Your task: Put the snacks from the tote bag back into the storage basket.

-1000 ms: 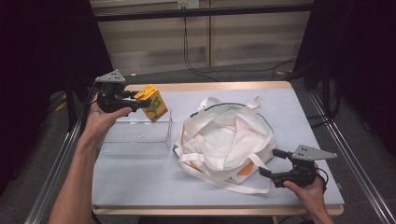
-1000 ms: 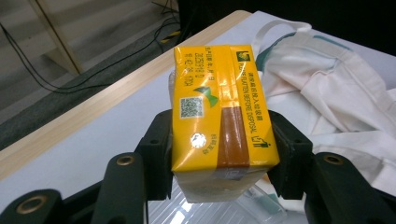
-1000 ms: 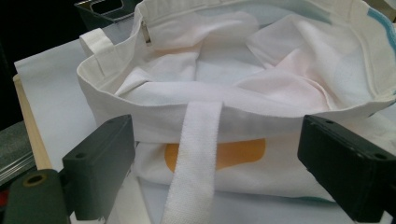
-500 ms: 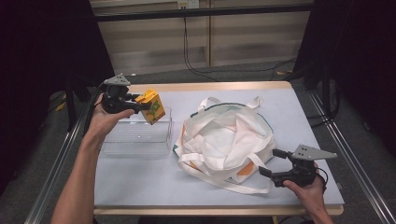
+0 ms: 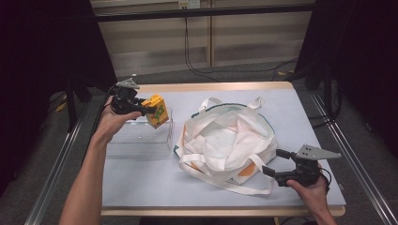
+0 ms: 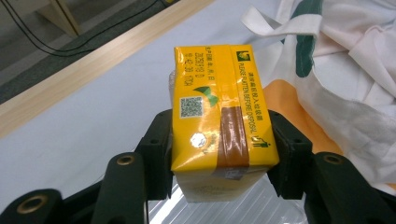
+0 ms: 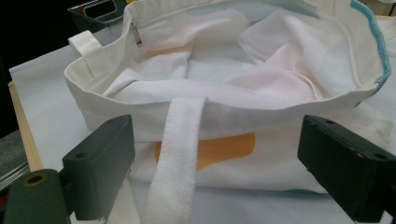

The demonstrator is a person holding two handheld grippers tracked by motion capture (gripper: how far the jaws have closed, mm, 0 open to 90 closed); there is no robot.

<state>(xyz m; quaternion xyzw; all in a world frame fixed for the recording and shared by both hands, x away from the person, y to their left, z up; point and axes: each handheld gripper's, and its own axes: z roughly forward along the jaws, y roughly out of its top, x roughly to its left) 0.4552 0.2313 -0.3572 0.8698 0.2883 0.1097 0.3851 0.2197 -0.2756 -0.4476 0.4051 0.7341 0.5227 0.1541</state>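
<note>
My left gripper (image 5: 143, 108) had its jaws clamped on the sides of the yellow carton (image 5: 156, 110), held above the clear tray (image 5: 141, 138) near the bench's left edge; my right gripper (image 5: 274, 163) stood wide open, empty, at the near right corner, facing the white tote bag (image 5: 225, 140); the pale blue bench (image 5: 141, 178) had wooden edging; beyond it, dark surroundings and cables.

I see the table (image 5: 328, 117), pale blue with a wooden edge, across the middle of the frame. Black cables (image 5: 225, 70) trail over the grey floor (image 5: 155, 61) at upper centre, before a panelled wall (image 5: 253, 28).
</note>
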